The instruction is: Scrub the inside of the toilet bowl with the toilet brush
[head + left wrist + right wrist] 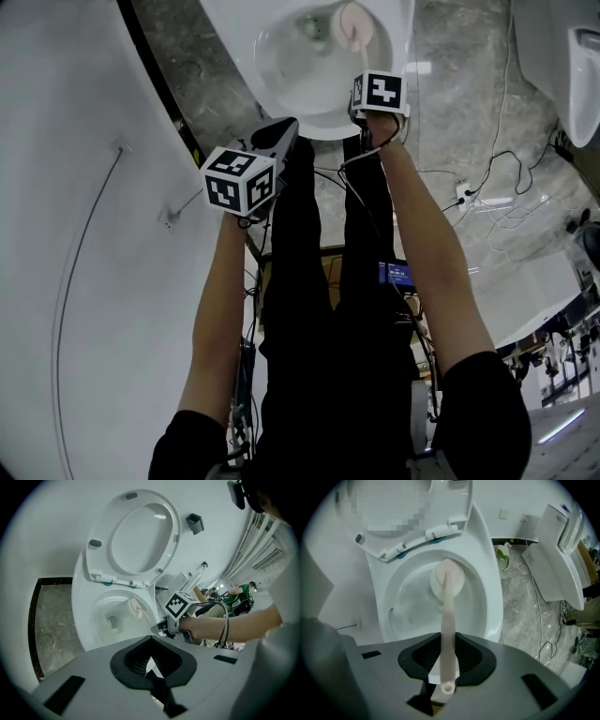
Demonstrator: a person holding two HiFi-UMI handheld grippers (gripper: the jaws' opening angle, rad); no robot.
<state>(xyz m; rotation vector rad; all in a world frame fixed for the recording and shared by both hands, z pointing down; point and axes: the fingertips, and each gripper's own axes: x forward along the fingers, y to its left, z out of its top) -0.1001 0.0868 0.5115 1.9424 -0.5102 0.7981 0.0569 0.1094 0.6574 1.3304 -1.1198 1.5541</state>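
The white toilet bowl [319, 127] [101, 620] [487, 597] stands open, its seat and lid [140, 531] raised. My right gripper [364, 70] [445, 677] is shut on the pale pink toilet brush handle [448, 634]. The round brush head [447, 578] [356, 21] [136, 607] rests low inside the bowl against its wall, near the drain. In the left gripper view the right gripper [157, 629] hovers over the bowl's front rim. My left gripper [286, 127] [152, 667] is shut on nothing, in front of the bowl to its left.
A curved white wall [75, 234] runs along the left. Cables [487, 197] lie on the grey marble floor [525, 606] to the right. Another white fixture [555, 550] stands at the right, and a urinal-like one [581, 75] at the far right. People [243, 592] are in the background.
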